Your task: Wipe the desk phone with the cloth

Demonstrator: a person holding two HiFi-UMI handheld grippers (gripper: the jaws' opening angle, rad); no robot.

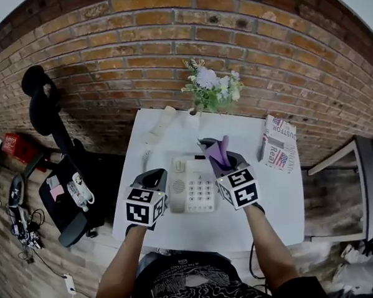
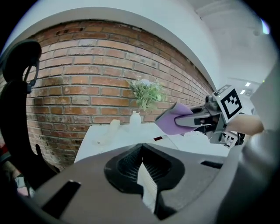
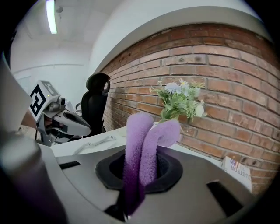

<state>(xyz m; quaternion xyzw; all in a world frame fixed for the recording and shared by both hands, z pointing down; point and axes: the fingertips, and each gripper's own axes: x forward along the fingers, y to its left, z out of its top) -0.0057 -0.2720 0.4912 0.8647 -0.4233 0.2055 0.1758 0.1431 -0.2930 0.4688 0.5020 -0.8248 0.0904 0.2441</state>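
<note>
A cream desk phone sits mid-table on the white table. Its handset lies off the cradle at the back left, with the coiled cord trailing toward the phone. My right gripper hovers over the phone's back right corner, shut on a purple cloth. In the right gripper view the folded cloth sticks up from between the jaws. My left gripper hangs beside the phone's left edge. Its jaws meet at the tip with nothing held.
A vase of flowers stands at the table's back edge against the brick wall. A folded newspaper lies at the right side. A black office chair stands left of the table, and a grey shelf is at the right.
</note>
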